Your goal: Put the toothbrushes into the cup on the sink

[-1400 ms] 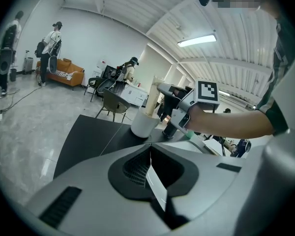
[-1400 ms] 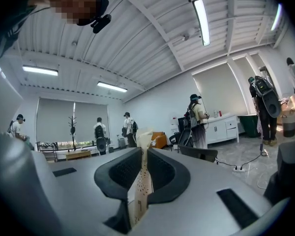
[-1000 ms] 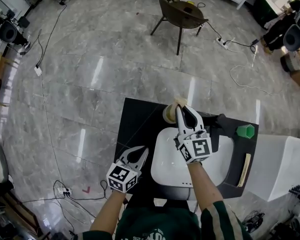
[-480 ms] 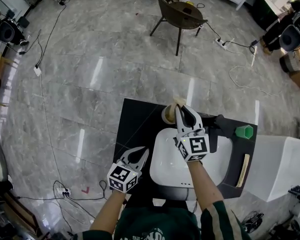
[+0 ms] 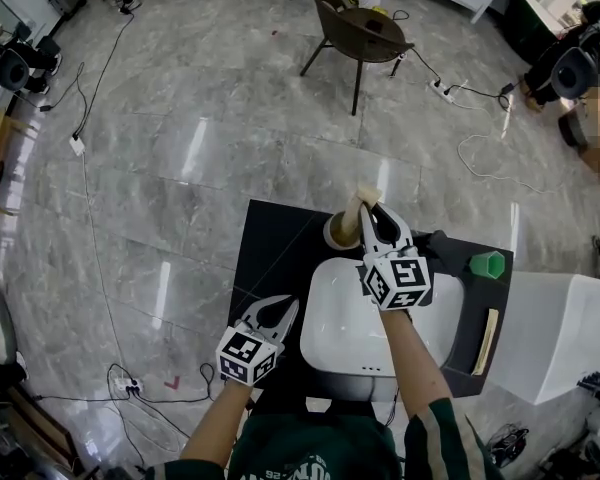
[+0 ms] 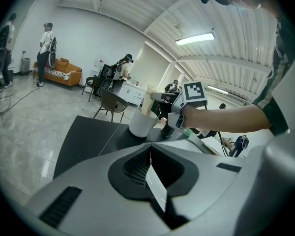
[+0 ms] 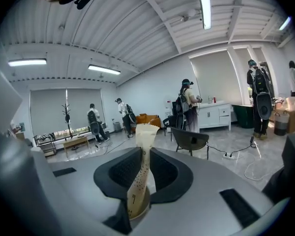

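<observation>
Pinching wrapped toothbrush (image 5: 364, 201) upright in right gripper (image 5: 372, 214), lower end down in cup (image 5: 336, 232) at far rim of sink (image 5: 342, 320). Holding left gripper (image 5: 285, 306) pressed together, empty, just left of sink. Noted right of sink: second toothbrush (image 5: 494, 340).

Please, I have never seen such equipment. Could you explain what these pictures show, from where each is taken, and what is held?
There is no robot here: a person holds a two-jaw gripper in each hand. The head view comes from a camera on the person's head. The two gripper views come from cameras riding on the grippers, each looking along its own jaws. Below is a black counter with a white sink, a white cup behind it, a green cup and a long wrapped packet at the right. The right gripper has its jaws shut on a paper-wrapped toothbrush, held at the white cup's mouth. The left gripper, jaws together and empty, hovers over the counter.
</observation>
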{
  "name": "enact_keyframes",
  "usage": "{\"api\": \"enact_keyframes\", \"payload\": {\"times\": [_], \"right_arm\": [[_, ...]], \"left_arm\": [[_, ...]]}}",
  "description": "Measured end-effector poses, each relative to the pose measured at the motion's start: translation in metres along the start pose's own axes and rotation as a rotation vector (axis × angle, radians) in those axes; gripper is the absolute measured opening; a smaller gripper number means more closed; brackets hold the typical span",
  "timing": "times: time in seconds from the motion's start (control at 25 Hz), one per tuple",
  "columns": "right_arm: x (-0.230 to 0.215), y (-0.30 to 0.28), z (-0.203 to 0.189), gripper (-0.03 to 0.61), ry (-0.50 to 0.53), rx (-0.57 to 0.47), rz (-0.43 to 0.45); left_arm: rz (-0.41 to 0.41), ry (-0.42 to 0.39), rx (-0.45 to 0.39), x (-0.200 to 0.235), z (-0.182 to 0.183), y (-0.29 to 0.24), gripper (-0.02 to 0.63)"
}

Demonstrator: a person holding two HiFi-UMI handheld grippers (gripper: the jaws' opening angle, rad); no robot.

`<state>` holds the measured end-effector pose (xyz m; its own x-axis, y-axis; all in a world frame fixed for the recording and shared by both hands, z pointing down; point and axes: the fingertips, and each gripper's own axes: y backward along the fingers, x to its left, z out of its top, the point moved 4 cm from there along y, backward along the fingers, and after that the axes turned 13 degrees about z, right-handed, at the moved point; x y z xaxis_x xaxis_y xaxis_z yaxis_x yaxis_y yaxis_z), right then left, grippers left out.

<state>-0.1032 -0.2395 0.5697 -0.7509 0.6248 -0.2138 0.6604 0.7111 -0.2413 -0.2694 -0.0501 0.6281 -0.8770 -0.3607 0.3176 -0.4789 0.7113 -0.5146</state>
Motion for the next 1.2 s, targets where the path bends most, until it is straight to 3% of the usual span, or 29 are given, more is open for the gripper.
{"api": "enact_keyframes", "payload": {"times": [0.4, 1.2], "right_arm": [[-0.002, 0.01, 0.007, 0.14, -0.05, -0.03, -0.003], [0.049, 0.074, 0.036, 0.14, -0.01, -0.072, 0.096]], "left_arm": [[-0.02, -0.007, 0.008, -0.011, -0.001, -0.002, 0.011], [-0.071, -0.051, -0.021, -0.064, 0.02, -0.016, 0.011]]}}
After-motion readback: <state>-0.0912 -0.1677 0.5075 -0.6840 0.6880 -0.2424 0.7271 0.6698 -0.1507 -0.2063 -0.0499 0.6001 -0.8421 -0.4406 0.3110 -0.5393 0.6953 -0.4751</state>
